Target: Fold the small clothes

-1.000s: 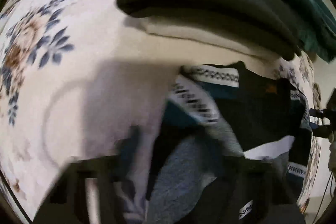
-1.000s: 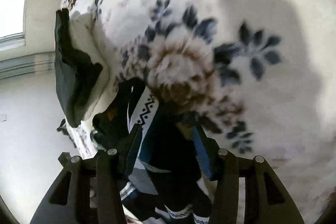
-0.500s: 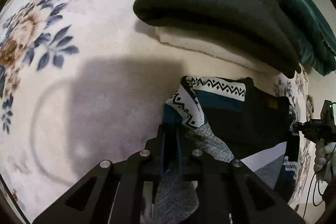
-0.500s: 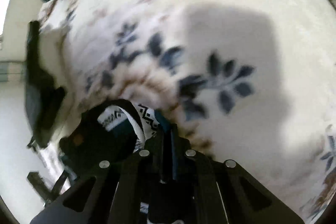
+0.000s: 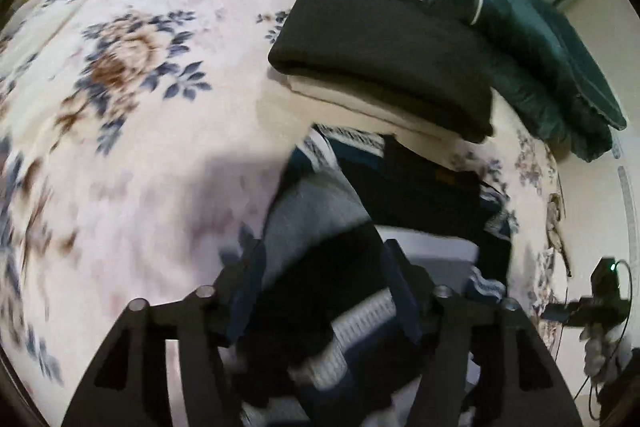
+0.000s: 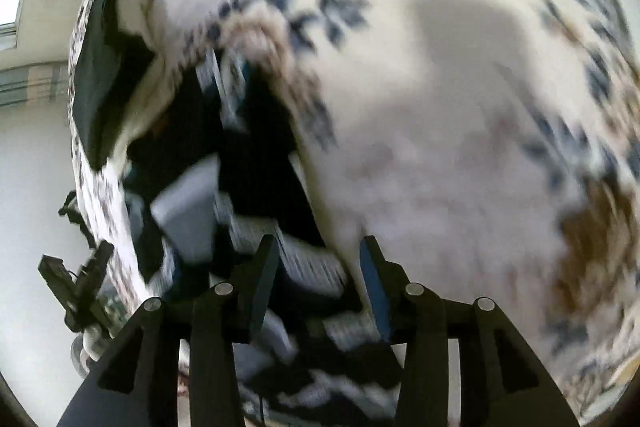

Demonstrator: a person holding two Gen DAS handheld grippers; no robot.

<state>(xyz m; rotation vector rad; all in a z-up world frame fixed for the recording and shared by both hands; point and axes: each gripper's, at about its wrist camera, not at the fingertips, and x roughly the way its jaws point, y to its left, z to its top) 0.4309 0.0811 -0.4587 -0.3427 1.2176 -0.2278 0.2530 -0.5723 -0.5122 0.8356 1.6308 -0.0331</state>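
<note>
While both jaws open, the patterned sweater (image 5: 320, 211) lies below the left gripper (image 5: 320, 263) and right gripper (image 6: 316, 259), unheld.

No legible text anywhere.

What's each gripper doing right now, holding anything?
Left gripper: jaws opening, patterned sweater lies between the fingers, not pinched.
Right gripper: jaws opening, same sweater between them, not clamped.
</note>
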